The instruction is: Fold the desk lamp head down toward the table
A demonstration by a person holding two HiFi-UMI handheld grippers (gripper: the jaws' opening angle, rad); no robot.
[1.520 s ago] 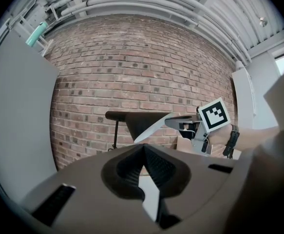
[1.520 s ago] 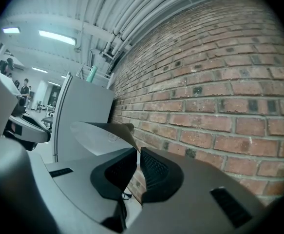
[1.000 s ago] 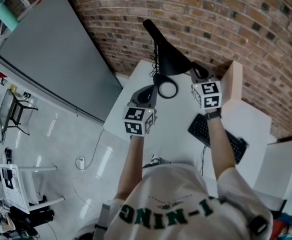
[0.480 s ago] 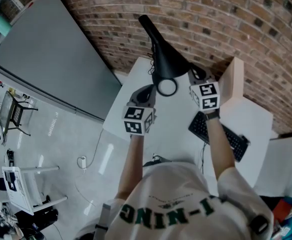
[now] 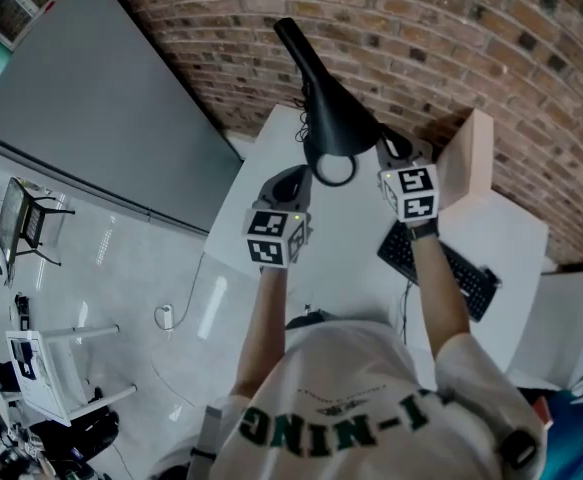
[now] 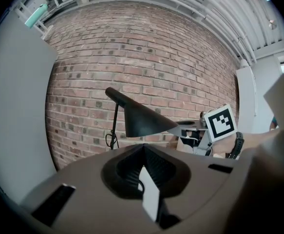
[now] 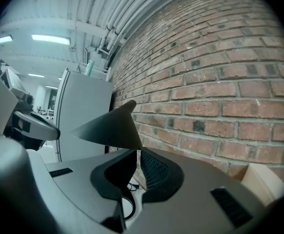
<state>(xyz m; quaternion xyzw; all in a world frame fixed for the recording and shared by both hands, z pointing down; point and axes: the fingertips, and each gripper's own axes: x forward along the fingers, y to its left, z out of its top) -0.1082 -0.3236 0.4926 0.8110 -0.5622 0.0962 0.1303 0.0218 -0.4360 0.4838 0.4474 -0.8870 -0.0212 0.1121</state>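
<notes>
Lamp (image 5: 333, 118): black throughout. Wall (image 5: 491, 38): red-brown brick, pale mortar lines. Table (image 5: 341, 268): white. Keyboard (image 5: 396, 256): black. Left gripper (image 5: 299, 176), right gripper (image 5: 395, 148): grey bodies, white cubes, black square markers. Panel (image 5: 91, 118): plain grey. Shirt (image 5: 301, 368): white, green lettering.

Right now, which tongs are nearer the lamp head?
Right. The right tongs pinch the rim of the lamp head; the left tongs sit short of it, on the person's side, not touching.
</notes>
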